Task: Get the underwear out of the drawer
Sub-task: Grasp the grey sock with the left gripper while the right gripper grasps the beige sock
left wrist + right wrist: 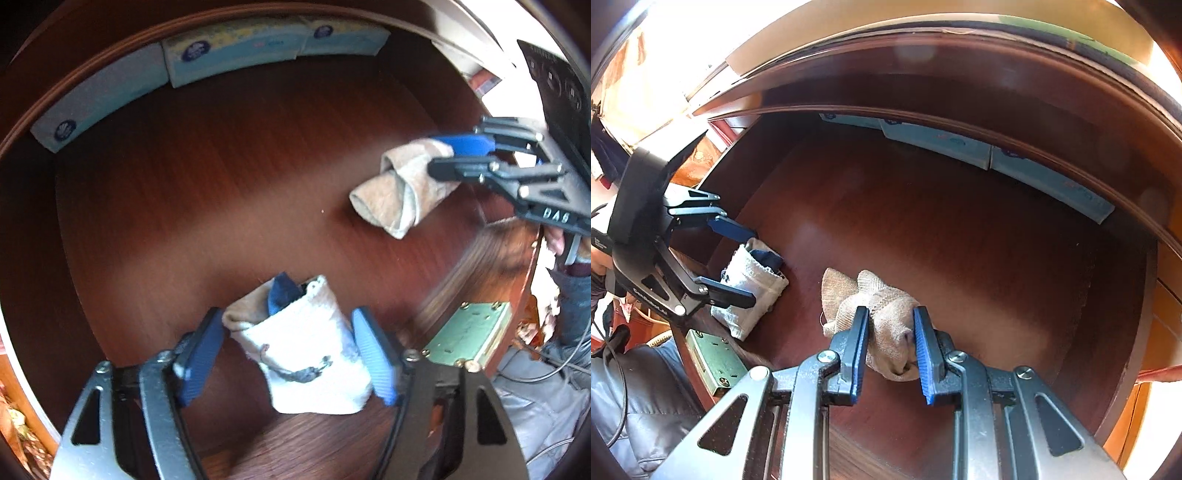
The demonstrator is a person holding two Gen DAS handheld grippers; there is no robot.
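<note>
A rolled white bundle (310,347) with a dark blue piece tucked in its top lies on the floor of the open wooden drawer (229,177), near the front. My left gripper (288,354) is open, its blue pads on either side of it. It also shows in the right wrist view (753,288) with the left gripper (738,262) around it. A rolled beige bundle (399,192) lies to the right. My right gripper (891,343) is shut on the beige bundle (882,306); it shows in the left wrist view (443,155).
Several light blue flat boxes (229,51) stand along the drawer's back wall, also in the right wrist view (997,155). A brass lock plate (469,332) sits on the drawer's front edge. The desk top (923,55) overhangs the back.
</note>
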